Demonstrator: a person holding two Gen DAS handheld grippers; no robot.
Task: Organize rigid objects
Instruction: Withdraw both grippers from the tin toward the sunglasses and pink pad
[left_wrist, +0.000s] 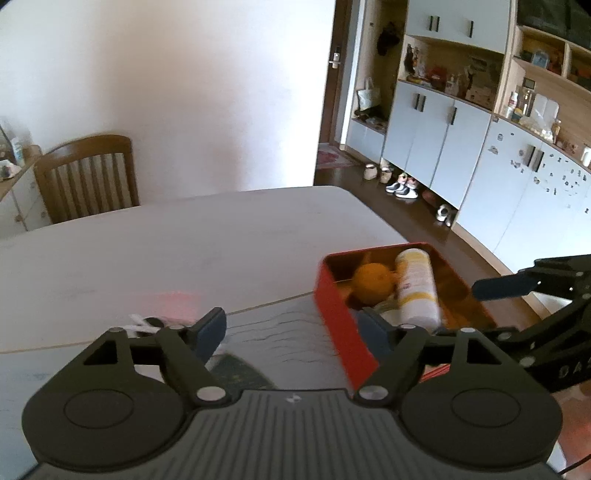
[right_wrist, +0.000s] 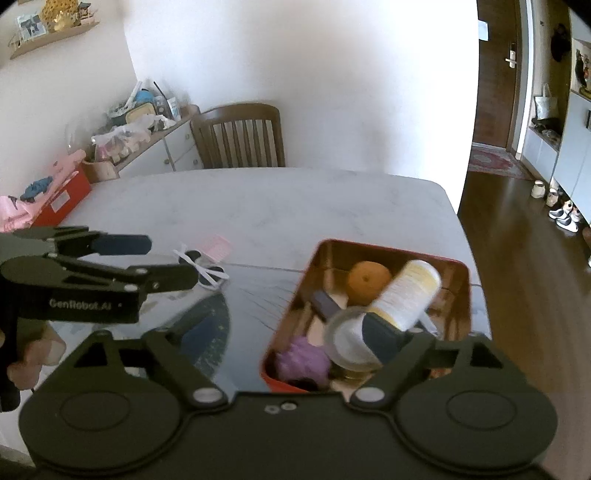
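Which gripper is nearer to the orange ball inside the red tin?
Right. The right gripper hangs over the red tin holding the orange ball; the left gripper is off to the tin's side.

White lettering reading "GenRobot.AI", as best I can make out, runs along the black body of the left gripper (right_wrist: 122, 258). On the right gripper (left_wrist: 495, 306), the letters "DAS" show at the picture's edge. The print on the white bottle (right_wrist: 406, 291) in the red tin (right_wrist: 463, 291) is too blurred to read.

Both grippers are matte black, with dark blue fingertip pads and silver pivot screws. The left gripper (right_wrist: 147, 258) bears white "GenRobot.AI" lettering at nine o'clock in the right wrist view. The right gripper (left_wrist: 491, 306) shows faint lettering at three o'clock.
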